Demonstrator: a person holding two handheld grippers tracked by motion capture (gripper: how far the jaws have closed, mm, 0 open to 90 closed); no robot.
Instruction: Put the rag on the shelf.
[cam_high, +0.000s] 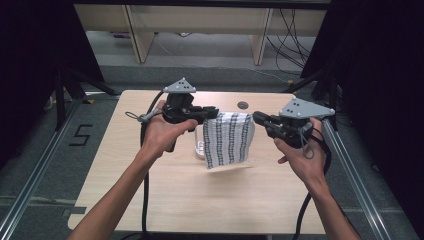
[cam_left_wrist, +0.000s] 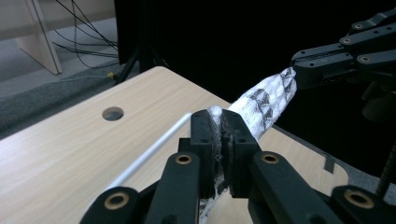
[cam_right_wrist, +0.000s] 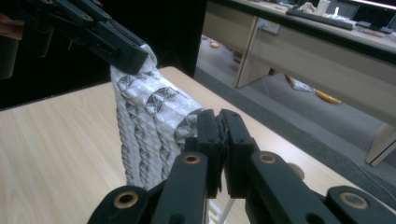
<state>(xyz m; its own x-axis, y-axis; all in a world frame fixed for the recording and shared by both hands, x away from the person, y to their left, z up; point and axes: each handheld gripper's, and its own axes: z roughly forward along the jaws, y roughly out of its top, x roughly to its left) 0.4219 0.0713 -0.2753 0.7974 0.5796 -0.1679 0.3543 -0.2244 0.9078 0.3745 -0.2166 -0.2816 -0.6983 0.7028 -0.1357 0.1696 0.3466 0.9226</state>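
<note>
The cloth (cam_high: 229, 140), white with a dark repeating pattern, hangs above the middle of the wooden table (cam_high: 150, 195), held up by its two top corners. It is the reference landmark below.

Left gripper (cam_high: 212, 113): positioned at the cloth's upper left corner, jaws closed together on that corner. In the left gripper view the fabric is pinched between the two black jaws (cam_left_wrist: 219, 140) and runs away from them to the other gripper's jaws (cam_left_wrist: 322, 65).

Right gripper (cam_high: 257, 118): positioned at the cloth's upper right corner, jaws closed together on the fabric edge. In the right gripper view the cloth (cam_right_wrist: 149, 121) stretches from these jaws (cam_right_wrist: 222, 149) to the other gripper (cam_right_wrist: 121, 46) at upper left.

Each gripper carries a grey three-cornered plate (cam_high: 180, 86) on top and trails a black cable (cam_high: 146, 200) toward the near table edge.

Containers: a white rack-like object (cam_high: 199, 148) stands on the table just behind the cloth's lower left part; the cloth hides most of it, and any contents cannot be determined. A thin white rod (cam_left_wrist: 149, 151) of it shows beside the left jaws.

Surface: light wood grain, with a round cable hole (cam_high: 243, 105) beyond the cloth near the far edge.

Room: grey floor (cam_high: 45, 165) to the left of the table, marked with a dark "5" (cam_high: 81, 135). Light wooden furniture legs (cam_high: 137, 35) and loose black cables (cam_high: 290, 40) lie beyond the far edge. Dark curtains (cam_high: 380, 100) flank both sides.
</note>
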